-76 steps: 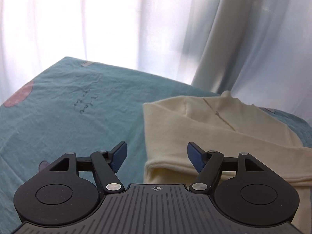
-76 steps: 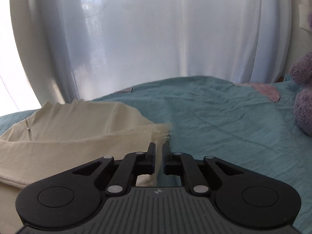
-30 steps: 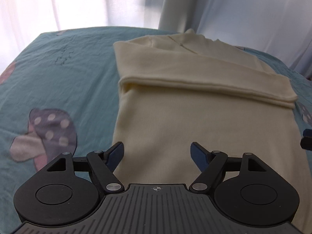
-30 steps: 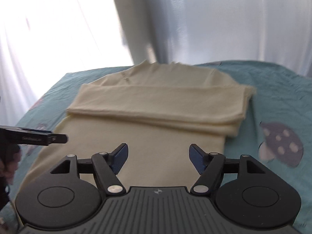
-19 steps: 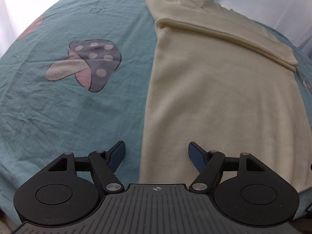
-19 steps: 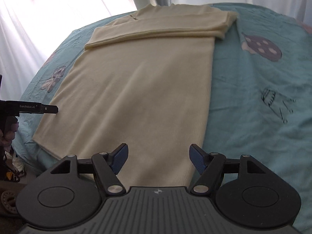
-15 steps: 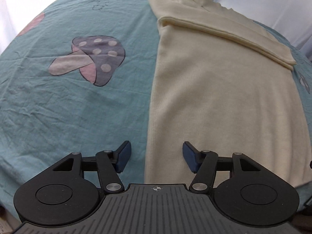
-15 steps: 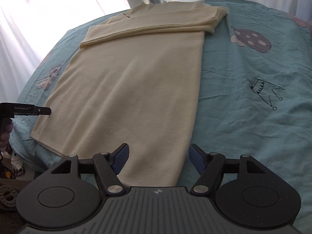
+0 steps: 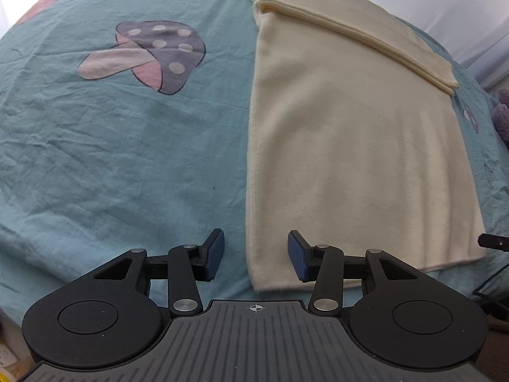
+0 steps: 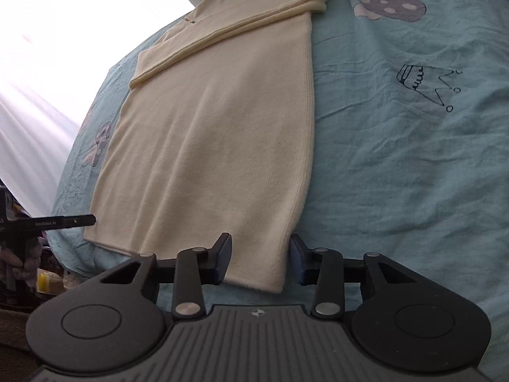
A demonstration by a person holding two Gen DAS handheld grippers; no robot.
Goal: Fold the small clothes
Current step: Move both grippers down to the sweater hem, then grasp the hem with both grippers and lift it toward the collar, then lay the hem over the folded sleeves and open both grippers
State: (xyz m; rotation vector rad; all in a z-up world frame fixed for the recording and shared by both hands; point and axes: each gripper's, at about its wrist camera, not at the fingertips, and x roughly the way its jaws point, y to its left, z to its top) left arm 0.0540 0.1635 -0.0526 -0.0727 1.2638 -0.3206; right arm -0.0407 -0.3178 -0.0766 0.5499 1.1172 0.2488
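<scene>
Between closing fingers of both grippers: sweater hem corners.

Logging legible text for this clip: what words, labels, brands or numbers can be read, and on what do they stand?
"GenRobot.AI", roughly, small and soft: on the side of the left gripper, seen from the right wrist view.
Small dark scribbles on the bedsheet near its far edge: too small to read.
Cream garment: no text visible.
Crown drawing on the sheet: a picture, no words.
</scene>
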